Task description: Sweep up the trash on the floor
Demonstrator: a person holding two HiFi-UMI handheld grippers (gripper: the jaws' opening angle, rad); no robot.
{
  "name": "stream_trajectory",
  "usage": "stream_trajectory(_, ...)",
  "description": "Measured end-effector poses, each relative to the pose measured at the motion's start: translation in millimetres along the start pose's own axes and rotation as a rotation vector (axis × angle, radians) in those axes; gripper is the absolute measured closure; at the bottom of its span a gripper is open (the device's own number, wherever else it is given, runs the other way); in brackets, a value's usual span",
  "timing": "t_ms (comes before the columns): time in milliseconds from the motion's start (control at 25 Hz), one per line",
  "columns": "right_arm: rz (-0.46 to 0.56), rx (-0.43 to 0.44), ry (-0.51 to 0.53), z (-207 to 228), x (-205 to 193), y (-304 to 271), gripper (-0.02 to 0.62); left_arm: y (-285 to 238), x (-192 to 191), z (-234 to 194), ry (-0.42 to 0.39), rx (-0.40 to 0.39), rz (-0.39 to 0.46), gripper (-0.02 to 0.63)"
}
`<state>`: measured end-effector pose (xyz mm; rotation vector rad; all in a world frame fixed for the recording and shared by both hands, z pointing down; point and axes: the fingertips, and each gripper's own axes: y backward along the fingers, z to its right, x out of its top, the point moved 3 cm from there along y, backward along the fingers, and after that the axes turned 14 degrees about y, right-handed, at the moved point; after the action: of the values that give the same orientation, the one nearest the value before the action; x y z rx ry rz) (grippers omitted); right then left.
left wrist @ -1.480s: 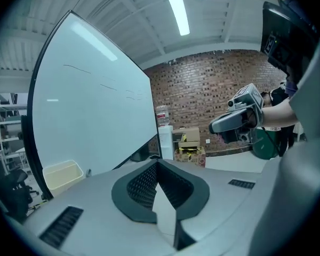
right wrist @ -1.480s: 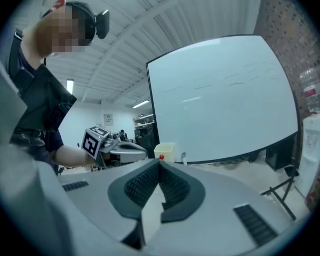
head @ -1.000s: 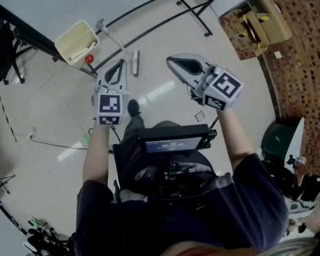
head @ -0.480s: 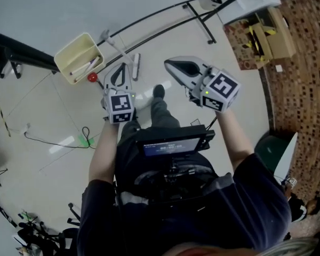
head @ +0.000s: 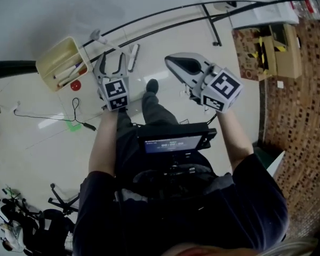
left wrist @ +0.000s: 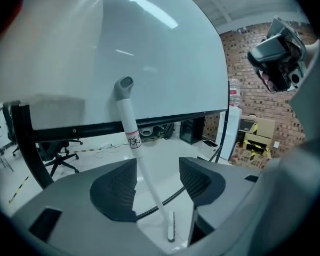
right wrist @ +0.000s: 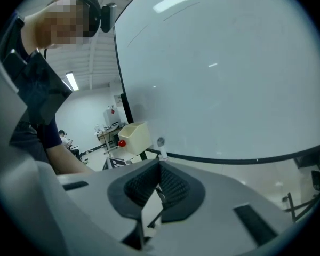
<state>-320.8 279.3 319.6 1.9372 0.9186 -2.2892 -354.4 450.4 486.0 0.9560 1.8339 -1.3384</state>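
Left tongs point(left wrist: 157, 183): jaws just opened wide, white handle point(left wrist: 129, 122) between pads, untouched. Right tongs point(right wrist: 159, 188): closed. Advice: seat handle deep and centred, then clamp squarely.

Glossy pale floor point(head: 34, 148), whiteboard point(left wrist: 160, 57) (brick wall point(left wrist: 242, 71) beyond)

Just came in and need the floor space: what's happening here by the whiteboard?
A person with a gripper in each hand has the left gripper at the long white-handled broom, which leans on the large whiteboard. Its jaws have just been opening; the handle lines up between them, not gripped. The right gripper is shut, off to the side.
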Motion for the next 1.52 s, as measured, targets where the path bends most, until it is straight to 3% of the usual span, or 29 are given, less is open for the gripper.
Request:
stream_trajectory(160, -0.010, 0.027, 0.006, 17, 0, -3, 0.578, -29, -5, -10, 0.048, 0.054, -0.027, 0.324)
stream_trajectory(280, -0.016, 0.048, 0.015, 20, 3, -9, 0.578, -45, -4, -21, 0.015, 0.095, -0.059, 0.324)
stream_trajectory(560, -0.001, 0.017, -0.015, 18, -1, -4, 0.578, -66, 1, -22, -0.041, 0.006, -0.087, 0.331)
stream_trajectory(760, 0.002, -0.029, -0.053, 14, -11, 4, 0.578, -72, 8, -26, -0.068, -0.023, -0.069, 0.423)
stream_trajectory(840, -0.003, -0.040, -0.061, 10, -15, 7, 0.578, -72, 8, -26, -0.081, -0.035, -0.057, 0.502)
stream_trajectory(1120, 0.021, -0.072, -0.079, 7, -11, 21, 0.578, -80, 9, -2, -0.057, -0.175, -0.090, 0.520)
stream_trajectory(1320, 0.061, -0.174, -0.117, 14, -3, 24, 0.577, -66, 2, 30, -0.123, -0.280, -0.151, 0.522)
stream_trajectory(1520, 0.049, -0.197, -0.085, -1, 6, 1, 0.575, -48, -9, 63, -0.218, -0.399, -0.222, 0.522)
